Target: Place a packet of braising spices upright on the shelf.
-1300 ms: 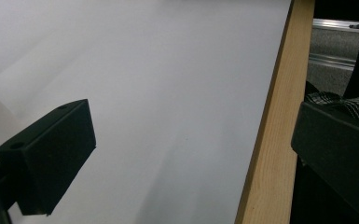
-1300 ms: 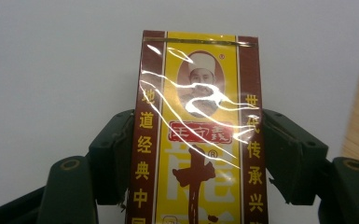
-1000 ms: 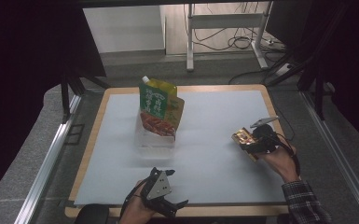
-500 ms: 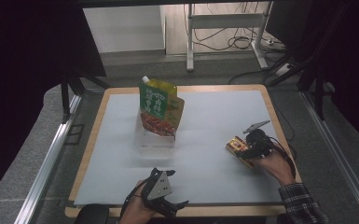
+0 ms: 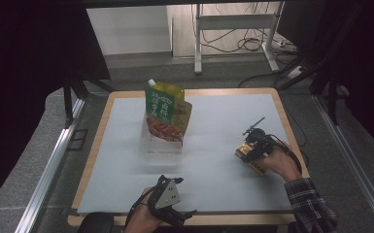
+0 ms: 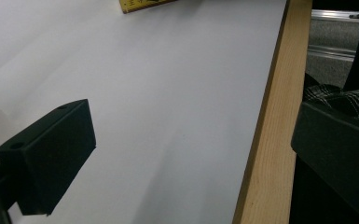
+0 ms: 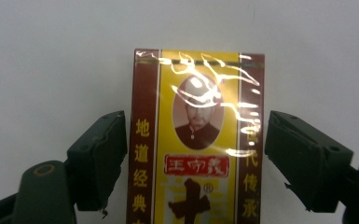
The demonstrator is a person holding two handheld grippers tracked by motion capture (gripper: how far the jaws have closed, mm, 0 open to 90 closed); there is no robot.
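Right gripper [image 7: 193, 158] has its jaws spread on either side of the yellow-and-maroon box [image 7: 196, 140]; they have just been opening, and the box sits between them. There is a clear gap at the right pad, while the left pad is very close to the box edge and contact can't be told. In the high view the box [image 5: 250, 159] lies flat on the white mat [image 5: 213, 145], at about 4 o'clock from the mat's centre, with the right gripper [image 5: 255, 145] over it.

It looks like a release. To do it well, let the jaws clear both long edges before moving, then back straight out toward 6 o'clock in the right gripper view, so the left pad doesn't drag or twist the box.

Left gripper [image 5: 175, 213] is parked at 6 o'clock by the wooden edge [image 6: 265, 140], jaws wide apart and holding nothing. Leave it there.

The green sauce pouch [image 5: 165, 114] stands in the clear tray [image 5: 161, 145] at 11 o'clock, well apart from the box, so there is no collision risk.
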